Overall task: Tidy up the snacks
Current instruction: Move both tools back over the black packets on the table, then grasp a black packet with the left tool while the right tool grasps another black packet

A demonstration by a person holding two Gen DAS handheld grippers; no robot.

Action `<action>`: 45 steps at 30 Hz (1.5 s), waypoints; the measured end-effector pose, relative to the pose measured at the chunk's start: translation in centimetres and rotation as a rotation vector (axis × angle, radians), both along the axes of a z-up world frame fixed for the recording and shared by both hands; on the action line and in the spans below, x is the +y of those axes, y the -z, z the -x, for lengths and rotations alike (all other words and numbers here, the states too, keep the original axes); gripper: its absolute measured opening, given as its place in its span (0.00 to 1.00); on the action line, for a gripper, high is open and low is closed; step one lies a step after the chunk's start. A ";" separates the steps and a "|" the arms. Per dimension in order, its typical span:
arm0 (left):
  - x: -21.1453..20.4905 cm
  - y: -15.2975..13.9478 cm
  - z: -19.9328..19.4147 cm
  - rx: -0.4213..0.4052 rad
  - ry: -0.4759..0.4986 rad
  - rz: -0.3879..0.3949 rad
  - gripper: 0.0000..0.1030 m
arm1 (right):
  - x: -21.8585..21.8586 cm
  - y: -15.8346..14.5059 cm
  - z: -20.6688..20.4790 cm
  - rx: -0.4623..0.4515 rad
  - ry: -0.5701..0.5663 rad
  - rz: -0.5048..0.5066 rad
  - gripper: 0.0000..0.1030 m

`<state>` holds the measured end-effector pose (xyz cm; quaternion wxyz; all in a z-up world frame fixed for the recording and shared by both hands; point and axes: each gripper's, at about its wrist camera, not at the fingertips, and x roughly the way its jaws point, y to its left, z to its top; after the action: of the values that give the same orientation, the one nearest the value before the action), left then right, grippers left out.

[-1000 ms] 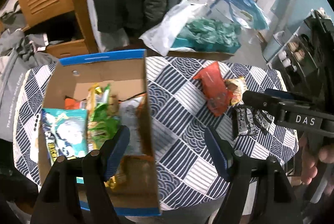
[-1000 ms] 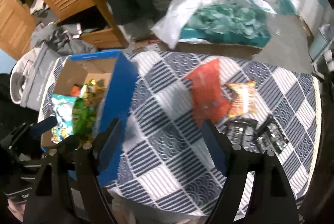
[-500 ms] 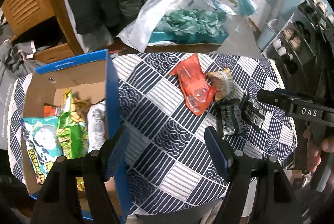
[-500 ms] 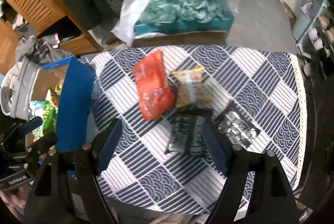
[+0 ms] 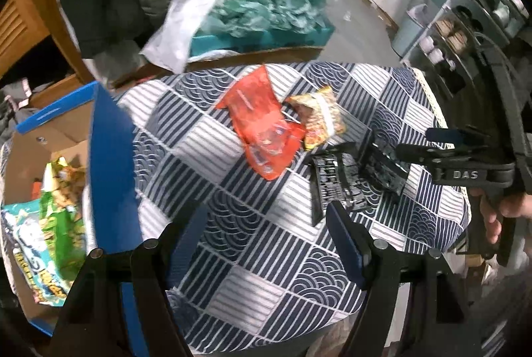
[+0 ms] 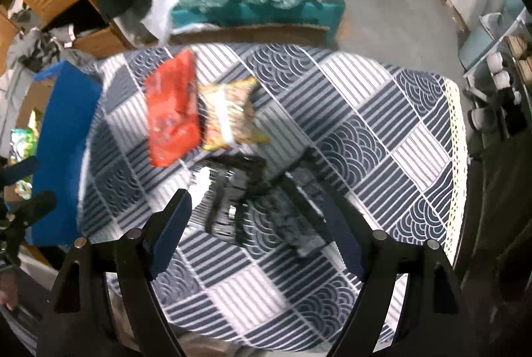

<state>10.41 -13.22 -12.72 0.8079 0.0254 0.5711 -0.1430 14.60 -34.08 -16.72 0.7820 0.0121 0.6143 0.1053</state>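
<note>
Checked counter (image 5: 266,244) lay under both tongs, which had swung from the box (image 5: 113,177) toward loose packets; left tongs (image 5: 266,220) just widened, right tongs (image 6: 256,220) gaped over black packets (image 6: 232,190), both empty.

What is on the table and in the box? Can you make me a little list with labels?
table: blue-and-white patterned cloth
loose snacks: red packet, yellow packet, two black packets
box: cardboard box, blue outside, at table's left
in box: green packets
left gripper: open, empty
right gripper: open, above black packets
</note>
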 end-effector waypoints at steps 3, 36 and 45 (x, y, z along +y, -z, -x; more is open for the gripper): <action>-1.4 1.2 -0.3 0.016 0.022 -0.005 0.78 | -0.6 1.5 -0.2 0.023 -0.041 0.023 0.78; -10.0 11.1 -3.8 0.206 0.011 0.006 0.78 | -0.3 11.7 0.0 0.083 -0.273 0.166 0.79; -11.2 12.4 -3.9 0.233 -0.022 0.007 0.79 | -3.1 11.7 -1.7 0.094 -0.101 0.119 0.66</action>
<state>14.27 -24.41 -25.07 0.7377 -0.0005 0.6609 -0.1383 16.32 -37.22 -28.40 0.7453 -0.0606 0.6553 0.1072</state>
